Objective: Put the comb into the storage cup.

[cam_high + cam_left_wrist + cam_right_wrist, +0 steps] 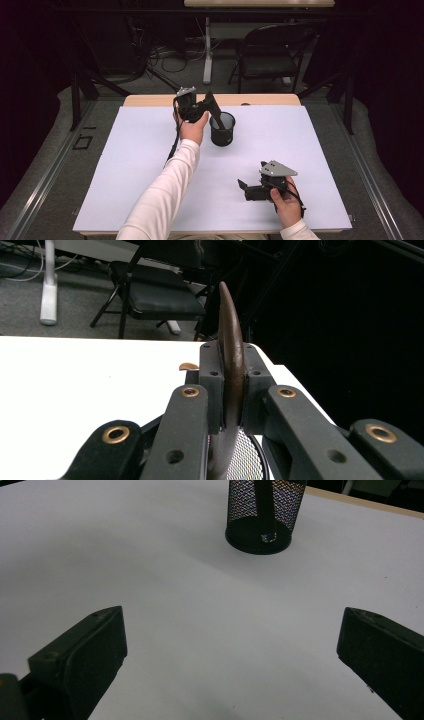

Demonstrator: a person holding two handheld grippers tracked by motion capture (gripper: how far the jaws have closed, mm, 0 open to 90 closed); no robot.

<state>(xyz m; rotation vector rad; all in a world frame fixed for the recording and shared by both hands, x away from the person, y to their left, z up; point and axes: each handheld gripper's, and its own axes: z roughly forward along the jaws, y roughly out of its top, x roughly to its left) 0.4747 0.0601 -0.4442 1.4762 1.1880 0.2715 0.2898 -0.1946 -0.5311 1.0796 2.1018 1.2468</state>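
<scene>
I have the left hand-held gripper (206,106) pinching a dark brown, flat, curved tool, probably a shoehorn or spatula (231,365); I cannot tell which. In the left gripper view the jaws are clamped on its two flat faces, which should stop the thin blade from twisting as I lower it. Its lower end is already down inside the black mesh pen cup (222,128), which stands upright on the white sheet covering the desk (125,180), near the far edge. I hold the tool tilted, so its upper part leans out over the cup's rim toward my left hand; I judge that this angle lets it rest against the rim once I let go. The right hand-held gripper (243,188) waits low over the near right part of the sheet, well apart from the cup, its jaws spread wide and holding nothing, so it is out of the way and free to steady the cup if it tips.
</scene>
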